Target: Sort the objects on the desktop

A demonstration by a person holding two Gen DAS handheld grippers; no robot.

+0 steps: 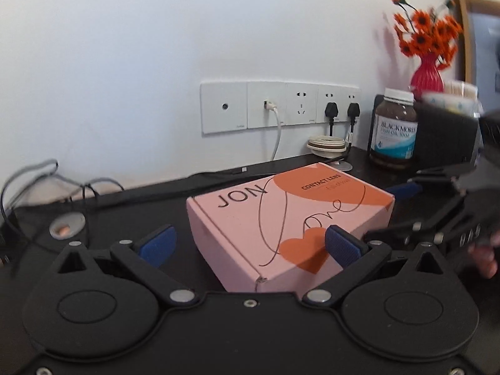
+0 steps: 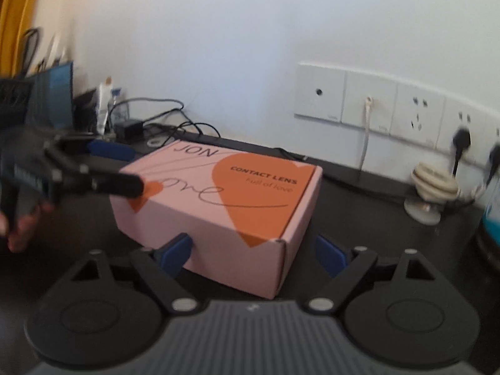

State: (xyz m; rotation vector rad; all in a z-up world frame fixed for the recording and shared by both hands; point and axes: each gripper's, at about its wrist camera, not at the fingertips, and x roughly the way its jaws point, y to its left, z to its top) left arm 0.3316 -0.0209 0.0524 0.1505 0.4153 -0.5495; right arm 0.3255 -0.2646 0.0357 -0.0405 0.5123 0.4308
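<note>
A pink and orange cardboard box marked CONTACT LENS lies shut on the dark desk. My left gripper is open around the box's near corner: its right blue pad hangs over the lid, and its left pad stands clear of the side. In the right wrist view, my right gripper straddles another corner of the box, open, with its right pad apart from the cardboard. Each gripper shows in the other's view, the right one held by a hand and the left one over the lid.
A brown fish oil bottle, a black container and a red vase of orange flowers stand at the back right. A socket strip with plugged cables runs along the wall. Loose cables and a charger lie at the left.
</note>
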